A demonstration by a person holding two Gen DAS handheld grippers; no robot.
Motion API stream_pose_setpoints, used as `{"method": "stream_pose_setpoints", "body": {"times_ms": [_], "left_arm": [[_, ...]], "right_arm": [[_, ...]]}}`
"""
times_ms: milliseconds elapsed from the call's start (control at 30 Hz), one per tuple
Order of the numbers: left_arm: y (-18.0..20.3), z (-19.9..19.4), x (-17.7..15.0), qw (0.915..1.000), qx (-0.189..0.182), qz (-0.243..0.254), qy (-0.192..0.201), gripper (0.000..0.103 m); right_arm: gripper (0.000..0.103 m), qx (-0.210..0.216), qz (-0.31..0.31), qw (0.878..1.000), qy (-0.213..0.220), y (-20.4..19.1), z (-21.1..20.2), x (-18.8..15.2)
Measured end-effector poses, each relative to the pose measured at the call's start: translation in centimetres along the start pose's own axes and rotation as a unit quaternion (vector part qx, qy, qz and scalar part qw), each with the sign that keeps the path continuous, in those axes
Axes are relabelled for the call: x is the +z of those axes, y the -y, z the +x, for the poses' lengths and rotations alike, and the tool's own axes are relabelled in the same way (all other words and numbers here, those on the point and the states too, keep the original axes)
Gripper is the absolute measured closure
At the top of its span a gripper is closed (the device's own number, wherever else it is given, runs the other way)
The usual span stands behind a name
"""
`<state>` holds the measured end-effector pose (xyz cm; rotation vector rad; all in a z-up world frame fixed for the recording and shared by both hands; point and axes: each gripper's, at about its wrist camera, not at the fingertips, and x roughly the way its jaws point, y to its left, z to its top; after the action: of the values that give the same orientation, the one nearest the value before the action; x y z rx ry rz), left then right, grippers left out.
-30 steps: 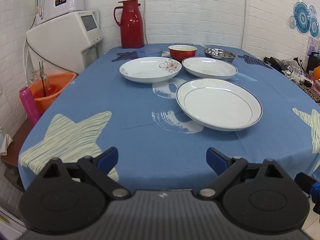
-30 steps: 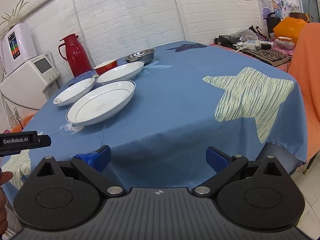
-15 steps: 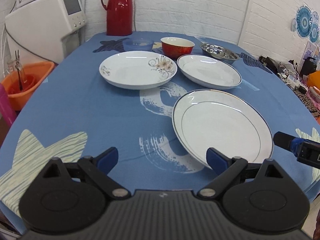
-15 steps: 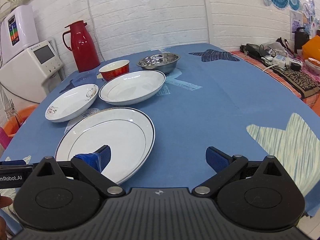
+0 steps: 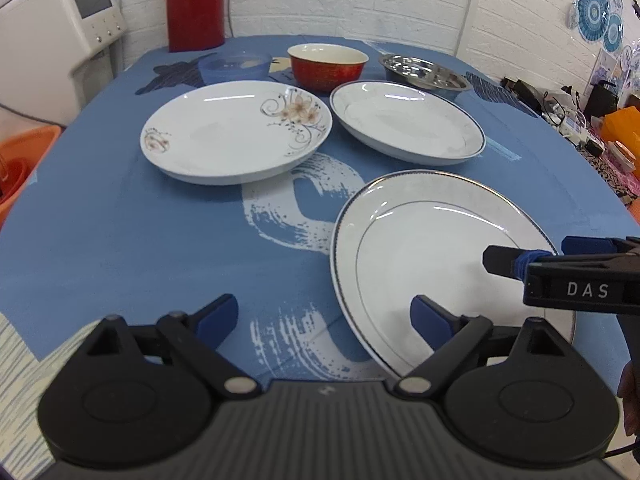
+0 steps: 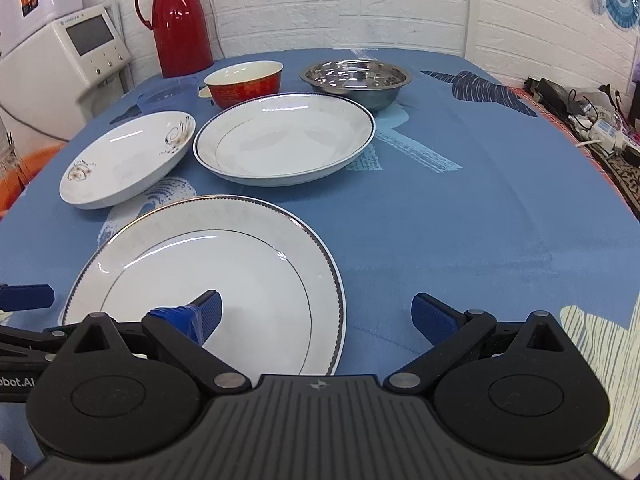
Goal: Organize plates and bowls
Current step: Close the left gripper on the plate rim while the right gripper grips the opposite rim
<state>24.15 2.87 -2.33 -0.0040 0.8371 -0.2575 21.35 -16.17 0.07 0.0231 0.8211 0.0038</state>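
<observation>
A large flat white plate (image 5: 432, 256) (image 6: 216, 276) lies nearest on the blue tablecloth. Behind it sit a flowered white plate (image 5: 236, 136) (image 6: 124, 160) and a deep blue-rimmed plate (image 5: 408, 120) (image 6: 284, 140). Further back stand a red bowl (image 5: 326, 66) (image 6: 244, 82), a steel bowl (image 5: 424, 74) (image 6: 356, 80) and a translucent blue bowl (image 5: 236, 66). My left gripper (image 5: 324, 318) is open, its right finger over the large plate's near left rim. My right gripper (image 6: 316, 312) is open above the plate's right half, and its fingers (image 5: 516, 260) reach in from the right in the left wrist view.
A red thermos (image 5: 195, 4) (image 6: 180, 20) stands at the table's back edge. A white appliance (image 5: 60, 36) (image 6: 68, 60) and an orange basin (image 5: 20, 160) sit off the left side. Cables and clutter (image 5: 580, 120) (image 6: 592, 116) lie off the right side.
Both grippers have moved forward over the table toward the large plate. Each now has a finger above it, and the right gripper shows further into the left wrist view.
</observation>
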Motion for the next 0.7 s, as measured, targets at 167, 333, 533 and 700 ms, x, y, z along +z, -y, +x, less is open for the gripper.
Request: {"method": "stream_pose_setpoints", "body": {"times_ms": [167, 333, 533, 700], "left_arm": [[0.0, 1.0, 0.4, 0.9998, -0.018, 0.005, -0.008, 0.013], [-0.1, 1.2, 0.5, 0.9996, -0.019, 0.022, -0.009, 0.016], [0.4, 1.1, 0.5, 0.9985, -0.029, 0.045, -0.010, 0.028], [1.2, 1.3, 0.6, 0.9980, -0.037, 0.049, -0.011, 0.028]], "right_arm": [[0.014, 0.010, -0.004, 1.000, -0.028, 0.0, 1.1, 0.4], [0.013, 0.021, -0.003, 1.000, -0.018, 0.1, 1.2, 0.1], [0.013, 0.040, -0.023, 0.999, 0.005, 0.5, 0.8, -0.7], [0.014, 0.057, -0.040, 0.997, -0.015, 0.6, 0.7, -0.4]]}}
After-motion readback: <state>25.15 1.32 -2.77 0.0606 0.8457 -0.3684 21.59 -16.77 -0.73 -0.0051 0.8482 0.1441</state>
